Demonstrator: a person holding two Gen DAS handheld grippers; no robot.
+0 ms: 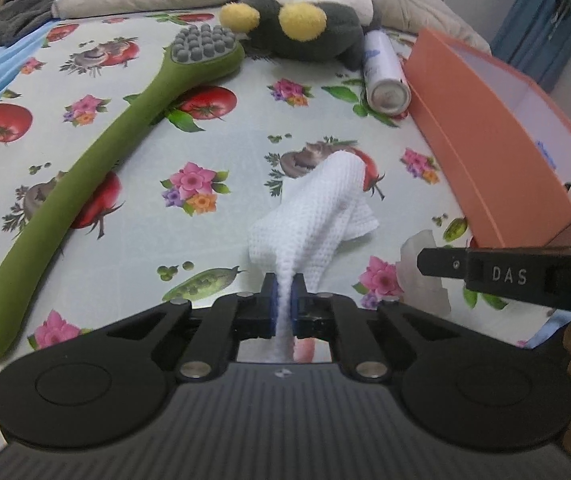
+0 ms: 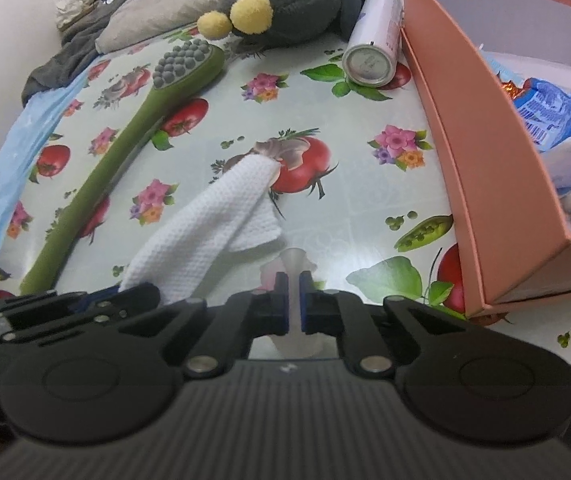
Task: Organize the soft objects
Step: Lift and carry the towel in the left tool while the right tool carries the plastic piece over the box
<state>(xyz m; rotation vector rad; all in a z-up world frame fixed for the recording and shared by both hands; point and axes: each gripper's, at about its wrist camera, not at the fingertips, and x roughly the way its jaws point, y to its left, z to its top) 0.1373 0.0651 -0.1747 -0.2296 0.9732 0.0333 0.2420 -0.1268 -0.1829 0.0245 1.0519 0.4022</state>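
White waffle cloth (image 1: 317, 216) pinched at near end between closed left gripper (image 1: 283, 300), far end trailing on tablecloth (image 1: 133, 148), presumably for lifting. Translucent soft item (image 2: 294, 280) clamped by right gripper (image 2: 293, 300). Pink box (image 2: 485, 152) kept just beside, likely destination.

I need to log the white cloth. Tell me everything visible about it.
The white cloth is a waffle-textured fabric, loosely folded. The left gripper is shut on its near end, so it rises from the flowered tablecloth towards the jaws. Its far end lies on a tomato print, left of the orange box.
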